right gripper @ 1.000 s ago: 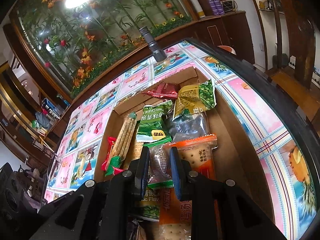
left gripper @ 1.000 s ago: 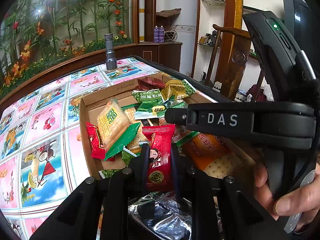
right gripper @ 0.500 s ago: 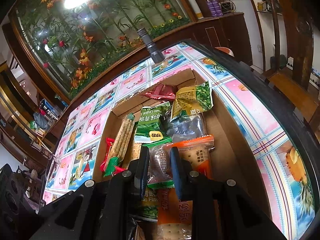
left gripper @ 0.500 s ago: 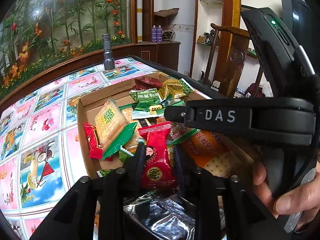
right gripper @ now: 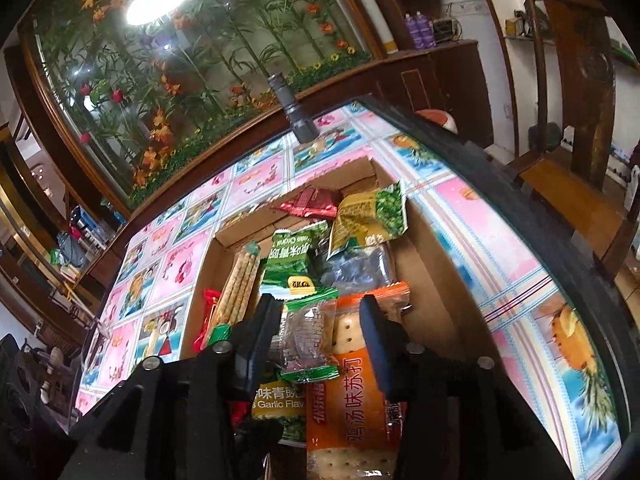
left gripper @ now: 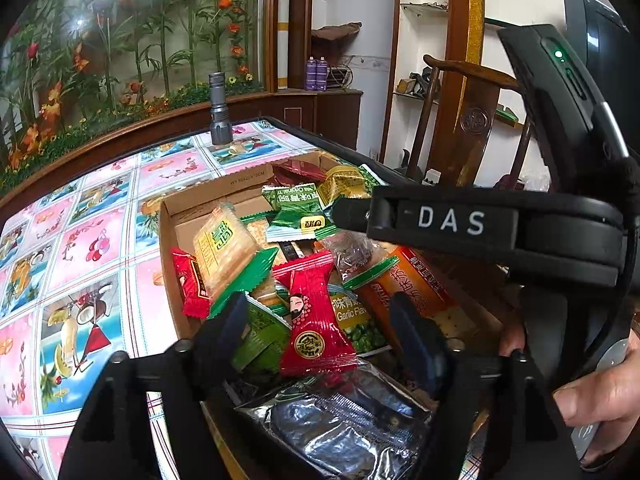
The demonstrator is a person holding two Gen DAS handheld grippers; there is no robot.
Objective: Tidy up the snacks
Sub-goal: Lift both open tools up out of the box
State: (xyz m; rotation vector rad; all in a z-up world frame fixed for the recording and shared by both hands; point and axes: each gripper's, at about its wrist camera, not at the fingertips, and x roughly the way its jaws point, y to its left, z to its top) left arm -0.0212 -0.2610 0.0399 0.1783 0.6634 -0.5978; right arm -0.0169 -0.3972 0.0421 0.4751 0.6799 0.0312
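Both grippers just opened, releasing red candy [left gripper: 314,320].

A grey flashlight [left gripper: 219,120] stands upright at twelve o'clock on the tabletop [left gripper: 80,248], covered in pictured squares. A wooden chair [right gripper: 568,168] sits beyond the edge at three o'clock.

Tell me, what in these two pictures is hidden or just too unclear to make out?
- Left wrist view: the right tool's tip and the box's right side sit behind the black bar marked DAS.
- Left wrist view: the silver packet is cut off by the bottom edge and the left tool.
- Right wrist view: the orange cracker pack runs off the bottom edge.
- Both views: the cardboard box floor is buried under snacks.
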